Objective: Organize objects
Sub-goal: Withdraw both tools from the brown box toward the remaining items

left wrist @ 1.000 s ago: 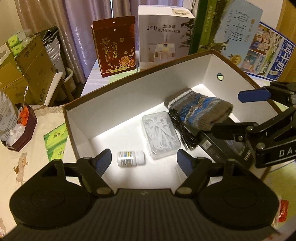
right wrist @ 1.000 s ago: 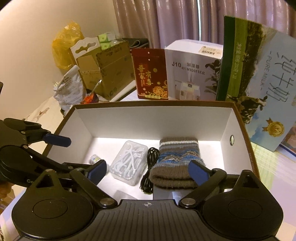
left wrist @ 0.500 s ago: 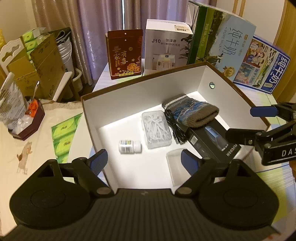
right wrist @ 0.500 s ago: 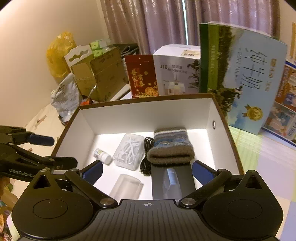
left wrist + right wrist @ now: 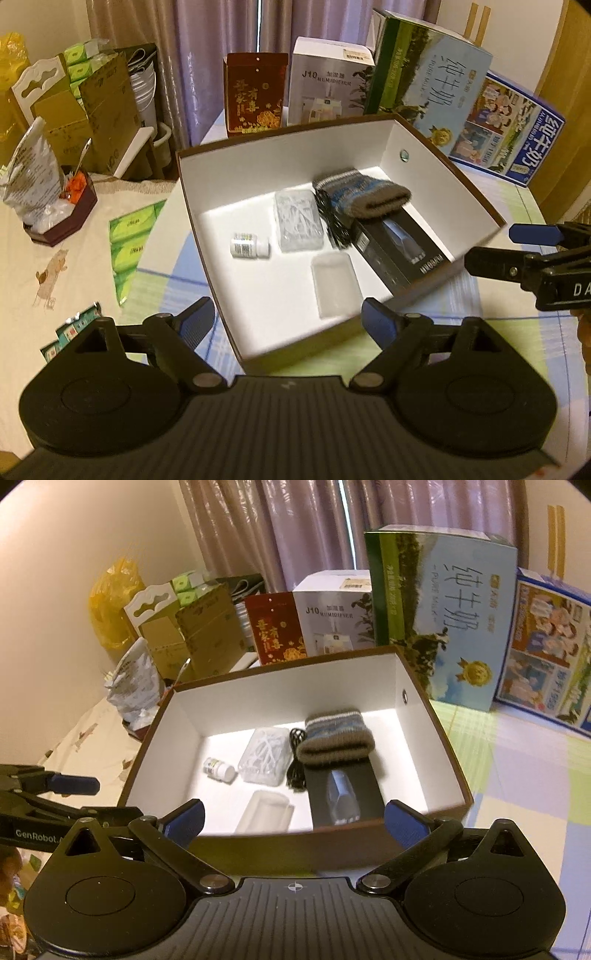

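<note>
Left wrist view: the left gripper (image 5: 287, 320) has blue-padded fingers spread wide, nothing between them, hovering over the near corner of the brown-rimmed, white-lined open cardboard box (image 5: 236, 168). The box's near wall is partly cut off behind the gripper body. Inside: a small white pill bottle with printed label (image 5: 249, 246) on its side, a clear ribbed plastic case of white floss picks (image 5: 298, 219), a coiled black cable (image 5: 332, 221) half hidden under a grey-blue striped knitted sock (image 5: 364, 194), a long black glossy product carton (image 5: 400, 247), and a frosted translucent rectangular lid (image 5: 334, 290), blurry. The right gripper (image 5: 517, 245) enters from the right edge, cut off; its fingers are apart, outside the box. Green tissue packs (image 5: 129, 236) lie left on the checked tablecloth (image 5: 498, 328).

Right wrist view: the right gripper (image 5: 293, 818) is likewise spread and empty, in front of the box's near wall (image 5: 295, 849), which hides the carton's lower end. The same items sit inside; the sock overlaps the carton's far end. Behind stand a dark red gold-printed carton (image 5: 275, 633), a white humidifier box (image 5: 334, 622) and a tall green-blue milk carton (image 5: 443, 616). The left gripper is at the left edge, only partly visible.
</note>
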